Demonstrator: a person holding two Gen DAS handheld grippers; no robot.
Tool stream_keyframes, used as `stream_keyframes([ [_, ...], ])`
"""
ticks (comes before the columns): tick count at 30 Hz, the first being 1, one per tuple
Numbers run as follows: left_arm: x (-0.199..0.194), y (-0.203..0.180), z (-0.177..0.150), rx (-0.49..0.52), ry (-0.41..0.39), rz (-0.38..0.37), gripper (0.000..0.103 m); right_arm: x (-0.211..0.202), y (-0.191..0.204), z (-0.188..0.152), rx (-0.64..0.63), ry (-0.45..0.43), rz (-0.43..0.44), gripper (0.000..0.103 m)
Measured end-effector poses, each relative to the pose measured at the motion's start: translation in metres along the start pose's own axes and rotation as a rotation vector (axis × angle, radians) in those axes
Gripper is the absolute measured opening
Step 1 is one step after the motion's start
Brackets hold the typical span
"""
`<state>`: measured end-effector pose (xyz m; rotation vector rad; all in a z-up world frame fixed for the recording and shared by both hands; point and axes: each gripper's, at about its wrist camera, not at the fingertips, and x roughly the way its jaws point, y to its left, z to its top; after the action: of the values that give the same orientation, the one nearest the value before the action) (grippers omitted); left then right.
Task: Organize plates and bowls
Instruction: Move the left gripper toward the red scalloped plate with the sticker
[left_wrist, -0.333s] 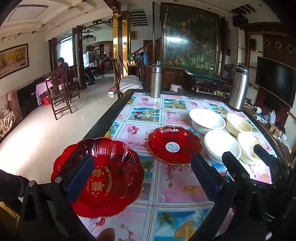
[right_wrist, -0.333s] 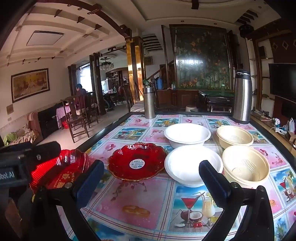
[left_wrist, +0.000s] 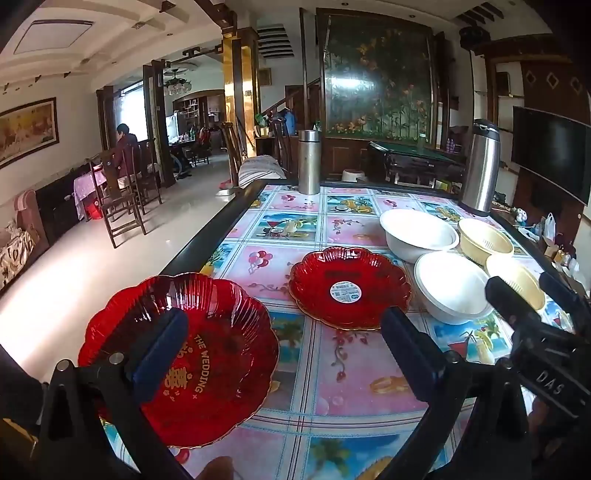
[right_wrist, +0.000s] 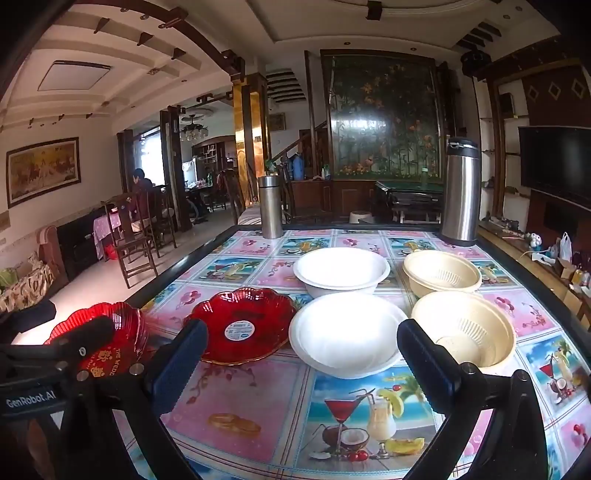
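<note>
Two red scalloped plates lie on the table: a near one with gold lettering (left_wrist: 207, 362) (right_wrist: 122, 339) at the left edge and a second with a round sticker (left_wrist: 349, 288) (right_wrist: 242, 325) beyond it. Two white bowls (right_wrist: 341, 271) (right_wrist: 347, 334) and two cream colander bowls (right_wrist: 441, 275) (right_wrist: 467, 332) stand to the right. My left gripper (left_wrist: 284, 347) is open, its left finger over the lettered plate. My right gripper (right_wrist: 301, 358) is open and empty, in front of the near white bowl.
A steel flask (right_wrist: 270, 206) and a tall steel thermos (right_wrist: 460, 192) stand at the table's far edge. The table has a dark raised rim (right_wrist: 177, 264). Chairs and a seated person (right_wrist: 142, 192) are off to the left. A TV cabinet (right_wrist: 554, 166) runs along the right.
Both grippers have shifted slightly; the left view has edged a little closer to the lettered plate. Nothing on the table has moved.
</note>
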<state>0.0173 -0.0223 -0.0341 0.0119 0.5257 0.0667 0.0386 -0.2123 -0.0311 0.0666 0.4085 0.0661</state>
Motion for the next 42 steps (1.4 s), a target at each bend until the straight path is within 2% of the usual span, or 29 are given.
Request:
stream_keyframes([
  [7,0.022,-0.012,-0.015,-0.004,-0.013,-0.026,0.103,0.005,-0.036,0.001,0.080,0.000,-0.040,0.103],
  [13,0.022,-0.013,-0.017,-0.009,-0.025,-0.052,0.103,0.010,-0.043,-0.001,0.109,0.009,-0.037,0.103],
  [15,0.027,-0.013,-0.014,-0.002,-0.005,-0.053,0.103,0.015,-0.041,0.002,0.112,0.022,-0.025,0.103],
  [22,0.047,-0.013,0.005,-0.021,0.070,-0.072,0.103,0.035,-0.034,0.039,0.135,0.043,0.046,0.103],
  [31,0.067,-0.014,0.036,-0.058,0.081,-0.041,0.103,0.073,-0.023,0.082,0.241,0.038,0.143,0.103],
  [38,0.085,-0.013,0.047,-0.085,0.111,-0.035,0.103,0.076,-0.038,0.081,0.339,0.061,0.235,0.103],
  [42,0.099,-0.010,0.054,-0.134,0.154,-0.075,0.103,0.066,-0.052,0.068,0.436,0.109,0.357,0.103],
])
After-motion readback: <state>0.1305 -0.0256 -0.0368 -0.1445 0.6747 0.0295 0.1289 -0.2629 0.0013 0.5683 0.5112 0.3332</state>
